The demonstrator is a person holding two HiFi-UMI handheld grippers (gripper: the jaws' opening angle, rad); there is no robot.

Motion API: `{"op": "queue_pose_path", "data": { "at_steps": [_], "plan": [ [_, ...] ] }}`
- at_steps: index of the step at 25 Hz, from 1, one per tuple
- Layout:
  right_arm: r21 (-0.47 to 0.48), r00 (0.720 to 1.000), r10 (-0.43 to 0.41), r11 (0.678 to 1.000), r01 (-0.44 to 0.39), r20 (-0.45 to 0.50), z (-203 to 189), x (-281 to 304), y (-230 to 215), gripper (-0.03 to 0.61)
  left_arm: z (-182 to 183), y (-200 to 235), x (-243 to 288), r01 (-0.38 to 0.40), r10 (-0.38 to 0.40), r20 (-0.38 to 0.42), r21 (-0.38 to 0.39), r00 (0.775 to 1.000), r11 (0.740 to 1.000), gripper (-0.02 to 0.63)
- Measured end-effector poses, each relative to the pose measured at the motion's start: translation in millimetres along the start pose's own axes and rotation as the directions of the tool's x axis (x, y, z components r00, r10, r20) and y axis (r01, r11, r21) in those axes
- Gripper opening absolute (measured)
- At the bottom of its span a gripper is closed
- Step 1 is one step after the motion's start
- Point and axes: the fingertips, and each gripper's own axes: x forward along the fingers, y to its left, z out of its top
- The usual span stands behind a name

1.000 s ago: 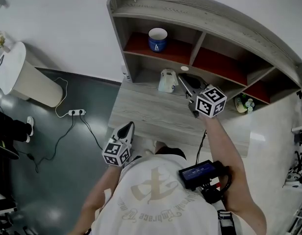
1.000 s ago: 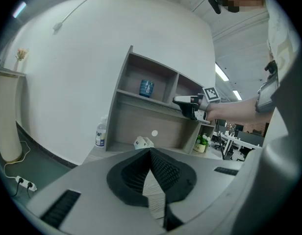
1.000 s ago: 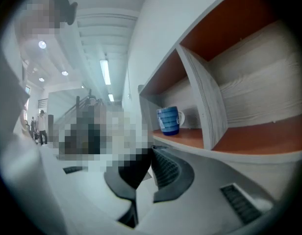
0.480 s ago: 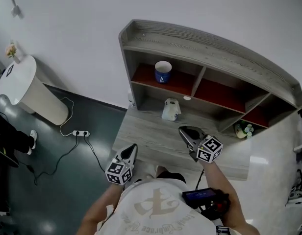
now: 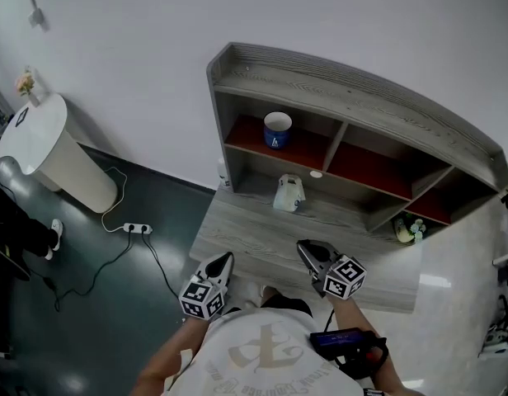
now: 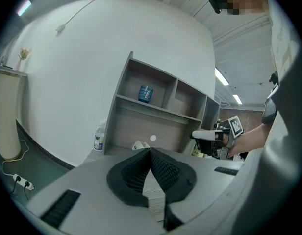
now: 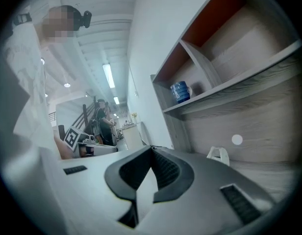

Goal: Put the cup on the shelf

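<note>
The left gripper (image 5: pixel 224 260) has its jaws pressed together on nothing, and so does the right gripper (image 5: pixel 308 250). Both hover over the grey desk (image 5: pixel 254 236). The blue cup (image 5: pixel 277 130) stands in the upper left compartment of the shelf (image 5: pixel 361 85). A power strip (image 5: pixel 136 228) lies on the dark floor.
</note>
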Motion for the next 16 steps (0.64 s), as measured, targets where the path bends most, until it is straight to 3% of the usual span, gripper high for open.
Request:
{"op": "queue_pose_path", "data": {
  "at_steps": [16],
  "plan": [
    [0.008,0.999,-0.044,0.999,0.044,0.011,-7,-33,5,0.003,-5,-32,3,0.054,-0.054,-0.006,0.02,0.999,0.998,0.002]
  ]
}}
